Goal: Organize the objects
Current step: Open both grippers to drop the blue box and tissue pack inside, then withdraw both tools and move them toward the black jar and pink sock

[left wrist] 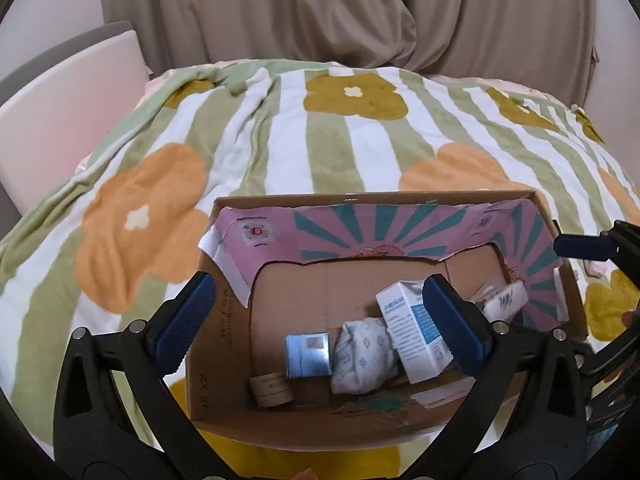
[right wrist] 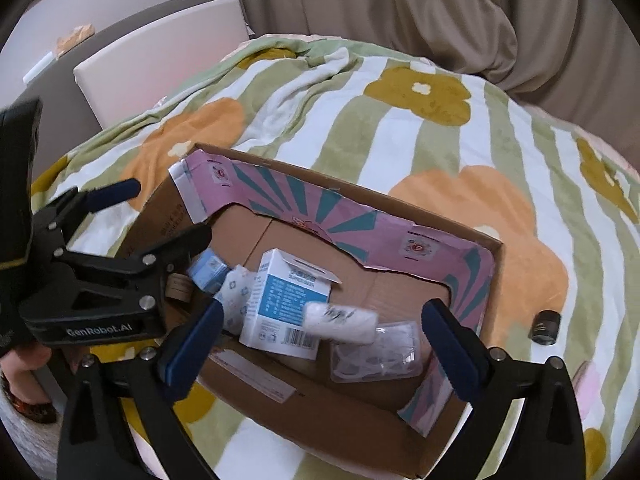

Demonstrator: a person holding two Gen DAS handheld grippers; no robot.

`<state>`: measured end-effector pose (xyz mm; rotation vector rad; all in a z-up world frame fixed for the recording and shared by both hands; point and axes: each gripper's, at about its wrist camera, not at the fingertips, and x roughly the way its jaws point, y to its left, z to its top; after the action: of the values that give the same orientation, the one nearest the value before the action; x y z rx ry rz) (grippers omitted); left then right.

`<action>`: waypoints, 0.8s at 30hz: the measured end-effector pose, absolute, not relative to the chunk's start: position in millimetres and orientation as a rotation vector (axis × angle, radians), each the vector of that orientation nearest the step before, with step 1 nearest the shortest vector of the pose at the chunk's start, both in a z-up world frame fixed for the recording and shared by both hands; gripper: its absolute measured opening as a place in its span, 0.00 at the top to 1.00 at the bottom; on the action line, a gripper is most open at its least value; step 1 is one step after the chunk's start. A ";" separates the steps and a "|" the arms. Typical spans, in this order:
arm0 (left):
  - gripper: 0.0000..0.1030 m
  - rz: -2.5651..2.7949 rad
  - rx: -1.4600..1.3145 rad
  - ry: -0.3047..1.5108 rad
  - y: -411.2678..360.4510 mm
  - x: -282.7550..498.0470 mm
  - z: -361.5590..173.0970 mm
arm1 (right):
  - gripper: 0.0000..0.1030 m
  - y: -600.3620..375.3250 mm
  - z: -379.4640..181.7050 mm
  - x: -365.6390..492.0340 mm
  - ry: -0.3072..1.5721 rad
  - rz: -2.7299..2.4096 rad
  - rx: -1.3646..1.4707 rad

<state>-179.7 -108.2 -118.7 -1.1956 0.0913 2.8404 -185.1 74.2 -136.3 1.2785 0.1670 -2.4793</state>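
Cardboard box [left wrist: 224, 360] on bed blanket [left wrist: 360, 140]; left tongs [left wrist: 320, 320] and right tongs [right wrist: 324, 344] both spread apart, gripping nothing, above its contents.

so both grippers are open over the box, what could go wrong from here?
1. The small white roll lies blurred atop the blue-and-white carton; it may still be settling and roll off.
2. The small black cylinder sits outside the cardboard box on the soft blanket, easy to overlook.
3. The left gripper and right gripper hover close together over one box and could collide.
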 end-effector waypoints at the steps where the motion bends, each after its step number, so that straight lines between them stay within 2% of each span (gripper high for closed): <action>1: 0.00 2.837 -1.195 0.085 -106.9 -179.5 -117.2 | 0.04 74.8 -136.4 -183.7 0.171 -2.481 1.279; 13: 0.00 2.831 -1.191 0.084 -100.6 -167.6 -100.0 | 0.04 81.7 -138.5 -169.6 0.146 -2.487 1.301; 24: 0.00 2.810 -1.157 0.059 -80.7 -141.4 -64.4 | 0.04 104.7 -104.9 -140.3 0.135 -2.510 1.254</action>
<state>-141.4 -80.7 -64.4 -1.1570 0.0595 2.8097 -140.3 104.7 -104.9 1.2536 0.1351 -2.5104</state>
